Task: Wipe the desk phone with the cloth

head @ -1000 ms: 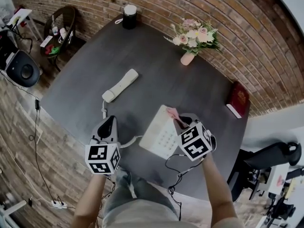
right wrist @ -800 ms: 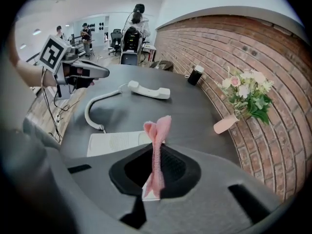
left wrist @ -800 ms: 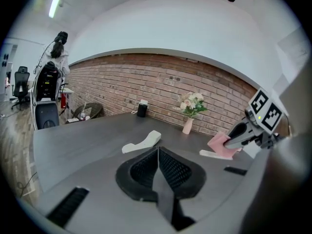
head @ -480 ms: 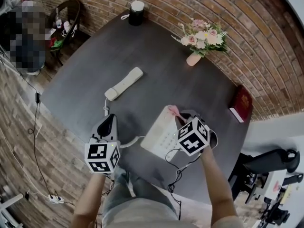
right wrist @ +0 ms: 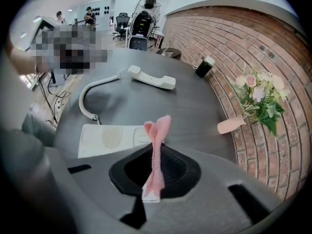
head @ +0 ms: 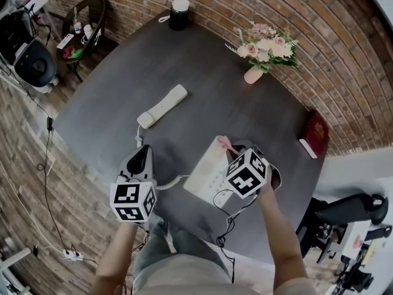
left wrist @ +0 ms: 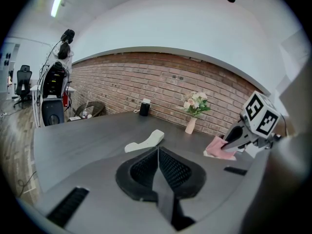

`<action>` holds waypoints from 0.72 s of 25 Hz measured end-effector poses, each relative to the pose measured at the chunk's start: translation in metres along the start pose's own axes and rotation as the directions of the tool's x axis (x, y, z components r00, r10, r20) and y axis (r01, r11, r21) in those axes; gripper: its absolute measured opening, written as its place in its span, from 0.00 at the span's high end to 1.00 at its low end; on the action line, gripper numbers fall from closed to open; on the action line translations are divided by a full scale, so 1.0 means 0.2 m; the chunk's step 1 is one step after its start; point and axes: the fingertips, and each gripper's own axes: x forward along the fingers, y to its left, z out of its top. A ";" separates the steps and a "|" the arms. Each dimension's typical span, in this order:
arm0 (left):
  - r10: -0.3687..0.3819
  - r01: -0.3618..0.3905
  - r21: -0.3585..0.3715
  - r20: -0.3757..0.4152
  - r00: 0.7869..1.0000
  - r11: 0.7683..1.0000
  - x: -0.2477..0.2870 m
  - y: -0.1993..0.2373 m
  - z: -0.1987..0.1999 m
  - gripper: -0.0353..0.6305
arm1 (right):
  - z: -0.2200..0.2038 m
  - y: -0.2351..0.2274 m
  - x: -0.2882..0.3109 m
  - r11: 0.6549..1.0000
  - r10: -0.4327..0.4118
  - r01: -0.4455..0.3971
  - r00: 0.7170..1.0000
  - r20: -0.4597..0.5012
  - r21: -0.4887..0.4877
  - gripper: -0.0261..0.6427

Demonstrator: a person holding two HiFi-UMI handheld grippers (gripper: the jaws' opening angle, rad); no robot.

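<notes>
The white desk phone base point(head: 206, 168) point(right wrist: 107, 139) lies near the table's front edge. Its handset point(head: 162, 106) point(left wrist: 145, 141) point(right wrist: 151, 78) rests apart on the table, joined by a coiled cord point(right wrist: 87, 99). My right gripper point(head: 228, 147) point(right wrist: 155, 152) is shut on a pink cloth point(right wrist: 156, 145) point(head: 223, 144) point(left wrist: 218, 146), held over the far end of the phone base. My left gripper point(head: 142, 157) point(left wrist: 158, 165) is shut with nothing in it, hovering left of the phone base.
A pink vase of flowers point(head: 261, 51) point(right wrist: 253, 101) stands at the far side by the brick wall. A black cup with a white lid point(head: 179, 12) point(right wrist: 204, 66) sits at the far edge. A red book point(head: 314, 134) lies at the right edge. A cable point(head: 230, 217) trails off the front edge.
My right gripper has drifted slightly left and toward me over the phone base, the cloth still in it. The left gripper has stayed put.
</notes>
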 end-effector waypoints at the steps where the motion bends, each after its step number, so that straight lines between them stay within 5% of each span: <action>1: -0.001 0.001 0.001 -0.001 1.000 1.000 0.00 0.00 0.00 0.93 | 0.00 0.00 0.00 1.000 0.002 -0.002 1.000 -0.002 -0.001 0.93; 18: -0.004 0.004 -0.002 -0.010 1.000 1.000 -0.02 0.01 -0.02 0.93 | -0.01 0.08 0.01 0.999 0.035 -0.035 0.999 -0.012 -0.006 0.93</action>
